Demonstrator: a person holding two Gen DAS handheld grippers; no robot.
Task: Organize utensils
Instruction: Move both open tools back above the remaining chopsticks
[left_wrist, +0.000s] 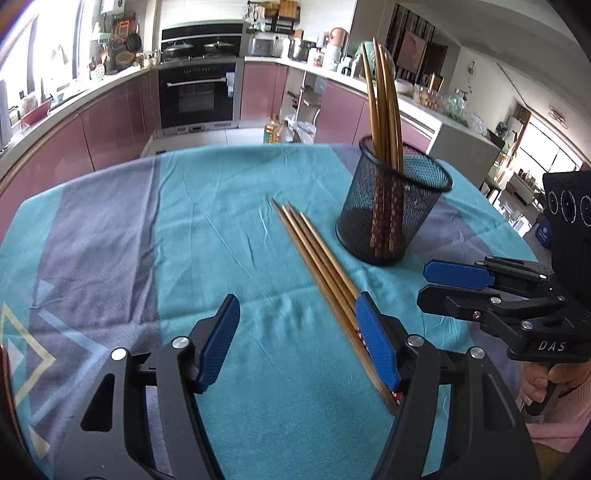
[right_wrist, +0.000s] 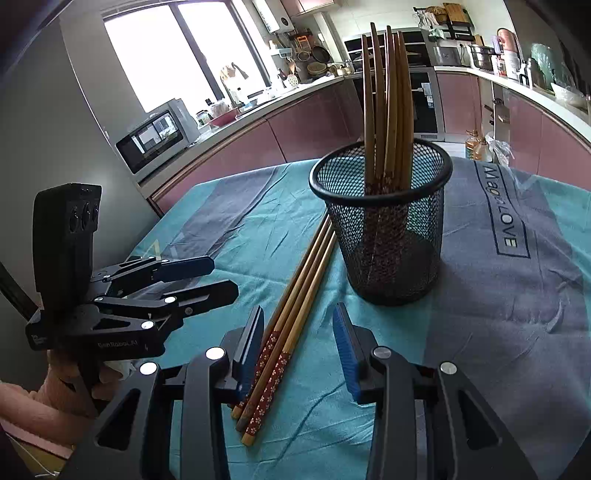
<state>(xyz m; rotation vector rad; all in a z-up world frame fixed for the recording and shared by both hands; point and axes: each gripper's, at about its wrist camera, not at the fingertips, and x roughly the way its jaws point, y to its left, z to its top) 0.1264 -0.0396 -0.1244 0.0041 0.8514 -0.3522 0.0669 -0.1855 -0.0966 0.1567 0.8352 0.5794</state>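
Because the black wire-mesh cup (right_wrist: 380, 225), upper right of centre in my right view, already stands several chopsticks upright, I judge the loose bundle of bamboo chopsticks with red flowered ends (right_wrist: 291, 317) belongs there too. It lies flat on the teal and grey tablecloth (right_wrist: 517, 317), tips near the cup's base. My right gripper (right_wrist: 299, 347) straddles it with jaws apart, touching nothing I can be sure of; my left gripper (left_wrist: 299, 339) also gapes, the bundle against its right pad.

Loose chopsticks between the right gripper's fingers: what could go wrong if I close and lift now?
The chopsticks lie bunched against the left finger of the right gripper, so closing may roll or scatter them. Their tips reach the mesh cup, so lifting could nudge or tip it. The left gripper sits close and could collide.
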